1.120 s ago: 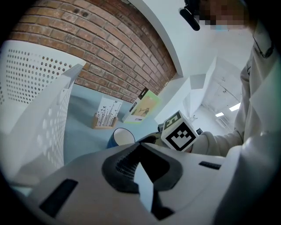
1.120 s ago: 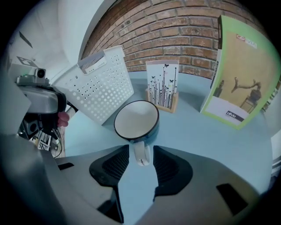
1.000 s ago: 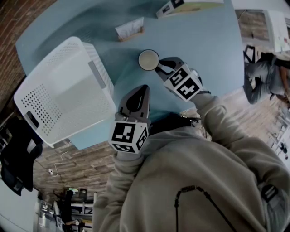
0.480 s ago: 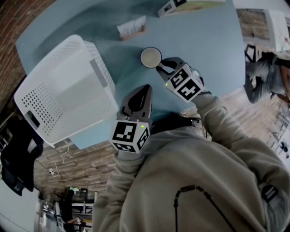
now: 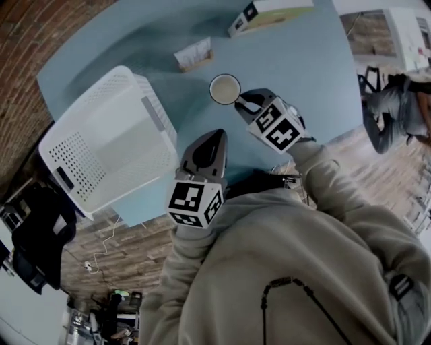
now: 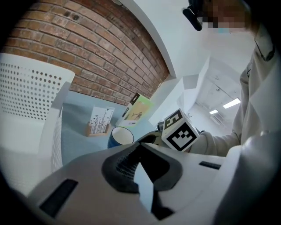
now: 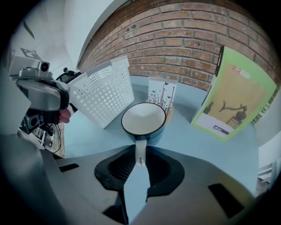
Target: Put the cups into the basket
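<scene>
A blue cup (image 5: pixel 225 89) with a white inside is over the blue table (image 5: pixel 303 67), right of the white perforated basket (image 5: pixel 108 148). My right gripper (image 5: pixel 240 102) is shut on the cup's white handle; its jaws have just been closing on it. In the right gripper view the handle (image 7: pixel 140 151) sits pinched between the pads, with the cup (image 7: pixel 143 119) just ahead and the basket (image 7: pixel 103 90) to its left. My left gripper (image 5: pixel 214 136) hovers near the table's front edge, shut and empty. It points at the cup (image 6: pixel 119 137), with the basket (image 6: pixel 26 92) on its left.
A small card holder (image 5: pixel 192 54) stands behind the cup, and a green and white box (image 5: pixel 269 12) lies at the table's far edge. A black chair (image 5: pixel 34 229) is beside the basket. A person (image 5: pixel 394 111) sits at the far right.
The right gripper has closed on the cup's handle, and gripper and cup have come up a little. The left gripper has also risen slightly. The basket has not moved on the table.
</scene>
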The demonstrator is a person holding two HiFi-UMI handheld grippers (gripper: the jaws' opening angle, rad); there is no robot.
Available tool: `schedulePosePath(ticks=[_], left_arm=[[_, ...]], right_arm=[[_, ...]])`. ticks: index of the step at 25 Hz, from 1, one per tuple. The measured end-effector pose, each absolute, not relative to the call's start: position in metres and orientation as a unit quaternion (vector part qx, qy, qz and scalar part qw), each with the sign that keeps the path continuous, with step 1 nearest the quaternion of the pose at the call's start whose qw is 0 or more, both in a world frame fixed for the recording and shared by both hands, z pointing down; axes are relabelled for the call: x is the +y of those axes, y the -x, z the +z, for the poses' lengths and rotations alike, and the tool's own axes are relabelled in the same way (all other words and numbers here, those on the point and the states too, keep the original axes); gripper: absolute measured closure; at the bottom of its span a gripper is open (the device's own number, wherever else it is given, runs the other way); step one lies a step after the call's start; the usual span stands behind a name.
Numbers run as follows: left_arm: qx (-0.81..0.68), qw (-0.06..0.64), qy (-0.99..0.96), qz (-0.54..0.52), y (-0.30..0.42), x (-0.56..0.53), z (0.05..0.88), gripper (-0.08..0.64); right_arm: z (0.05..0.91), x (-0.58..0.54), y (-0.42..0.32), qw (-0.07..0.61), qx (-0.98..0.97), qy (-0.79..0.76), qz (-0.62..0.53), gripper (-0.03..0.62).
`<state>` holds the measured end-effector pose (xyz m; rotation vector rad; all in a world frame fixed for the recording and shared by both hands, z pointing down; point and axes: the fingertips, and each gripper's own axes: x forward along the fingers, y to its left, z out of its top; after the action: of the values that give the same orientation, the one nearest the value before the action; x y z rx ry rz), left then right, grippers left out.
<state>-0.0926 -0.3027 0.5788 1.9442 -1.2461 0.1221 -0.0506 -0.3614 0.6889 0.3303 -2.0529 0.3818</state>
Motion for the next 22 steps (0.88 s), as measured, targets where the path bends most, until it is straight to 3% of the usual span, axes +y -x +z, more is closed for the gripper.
schedulePosePath(ticks=[22], left_arm=[[-0.509, 0.243, -0.825, 0.036, 0.119, -0.322, 0.429, 0.569]], right_arm=[[0.49, -0.384, 0.058, 0.417, -0.884, -0.198, 0.074, 0.517]])
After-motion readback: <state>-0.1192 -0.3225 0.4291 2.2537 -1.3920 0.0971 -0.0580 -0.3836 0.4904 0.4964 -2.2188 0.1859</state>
